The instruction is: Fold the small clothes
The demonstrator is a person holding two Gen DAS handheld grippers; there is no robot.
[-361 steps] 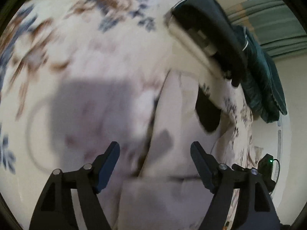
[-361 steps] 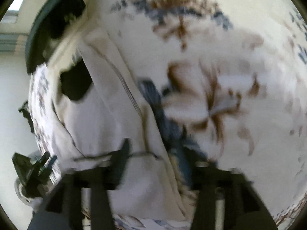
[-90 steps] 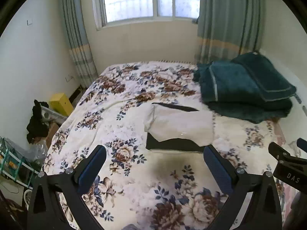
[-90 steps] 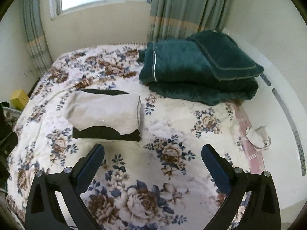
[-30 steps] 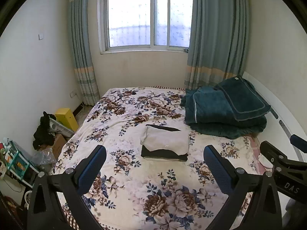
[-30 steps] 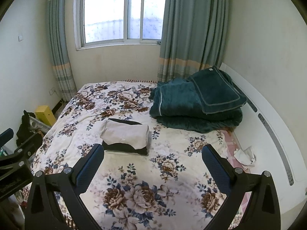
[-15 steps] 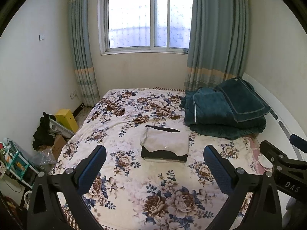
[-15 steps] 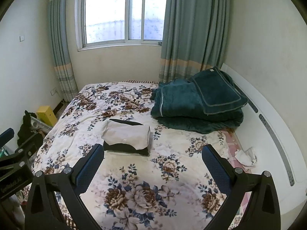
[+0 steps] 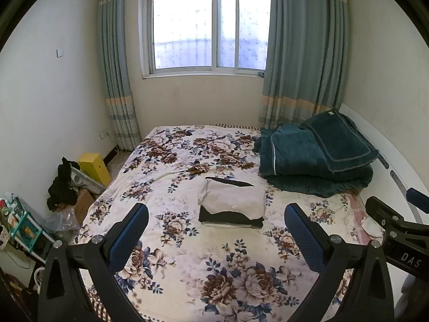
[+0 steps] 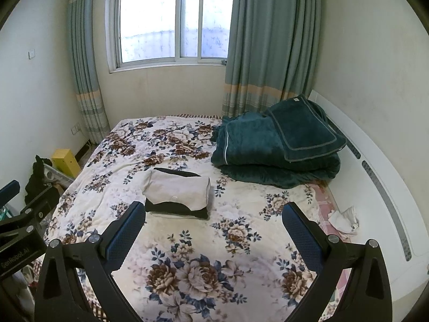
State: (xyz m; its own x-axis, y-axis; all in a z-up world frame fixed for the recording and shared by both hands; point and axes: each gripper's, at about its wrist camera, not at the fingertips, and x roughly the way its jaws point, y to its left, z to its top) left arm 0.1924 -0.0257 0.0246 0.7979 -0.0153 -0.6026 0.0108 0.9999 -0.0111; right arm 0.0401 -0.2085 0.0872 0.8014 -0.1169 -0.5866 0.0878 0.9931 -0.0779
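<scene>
A small stack of folded clothes [image 9: 232,205], a white piece on top of black ones, lies in the middle of the floral bed [image 9: 187,263]; it also shows in the right wrist view [image 10: 178,194]. My left gripper [image 9: 215,230] is open and empty, held high and well back from the stack. My right gripper [image 10: 213,228] is open and empty, also far back above the bed's near end. Part of the right gripper's body shows at the right edge of the left wrist view.
A folded dark green blanket [image 9: 316,158] lies at the bed's far right by the white headboard [image 10: 375,182]. A yellow box [image 9: 95,167], dark clothes and clutter stand on the floor at the left. A window with curtains is behind the bed.
Over twelve seconds both grippers left the white garment and drew far back and up from the bed. In the last second the view has barely shifted.
</scene>
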